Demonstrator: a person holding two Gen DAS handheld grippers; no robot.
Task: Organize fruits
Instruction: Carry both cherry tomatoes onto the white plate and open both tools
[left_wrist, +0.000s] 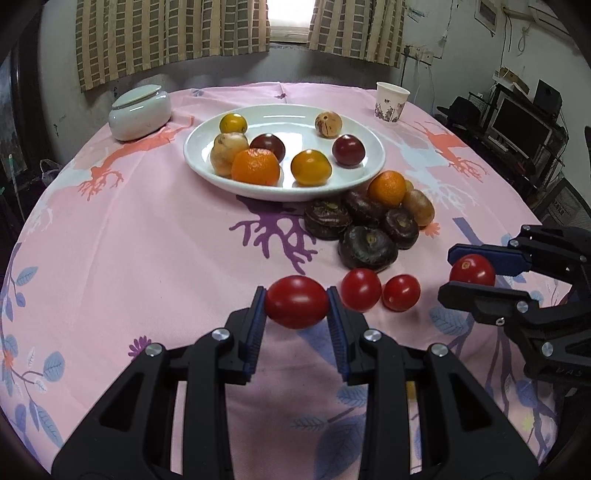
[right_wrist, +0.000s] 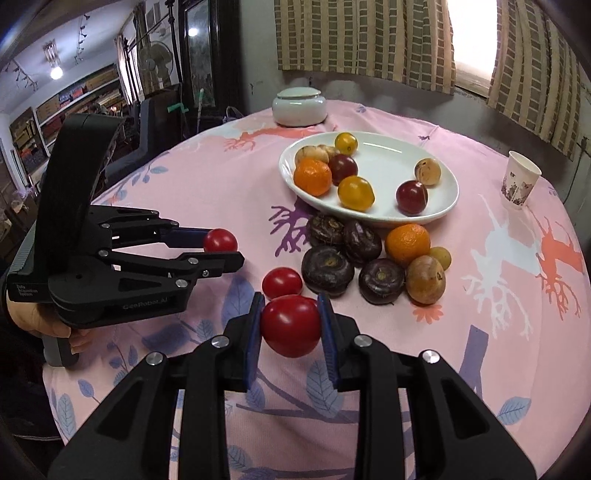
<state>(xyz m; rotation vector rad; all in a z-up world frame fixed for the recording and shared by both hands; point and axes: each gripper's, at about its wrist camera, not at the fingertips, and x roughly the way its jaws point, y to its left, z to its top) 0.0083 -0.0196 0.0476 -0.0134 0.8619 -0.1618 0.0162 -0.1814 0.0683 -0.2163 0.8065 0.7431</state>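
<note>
Both my grippers loaded: left gripper (left_wrist: 296, 303) clamped on oval tomato (left_wrist: 296, 302), right gripper (right_wrist: 290, 325) clamped on round tomato (right_wrist: 290, 325). Pick done; next, carry to white plate (left_wrist: 207, 166), ahead of fingers, release gently.

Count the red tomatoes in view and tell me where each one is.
4. One sits in the left gripper, one in the right gripper, and two lie loose on the tablecloth between them. None seems hidden.

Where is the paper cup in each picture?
Left wrist view: the paper cup stands at the table's far edge, upper right, beyond the white plate.
Right wrist view: the paper cup is at the far right, right of that plate.
Shared landmark: the white plate.
</note>
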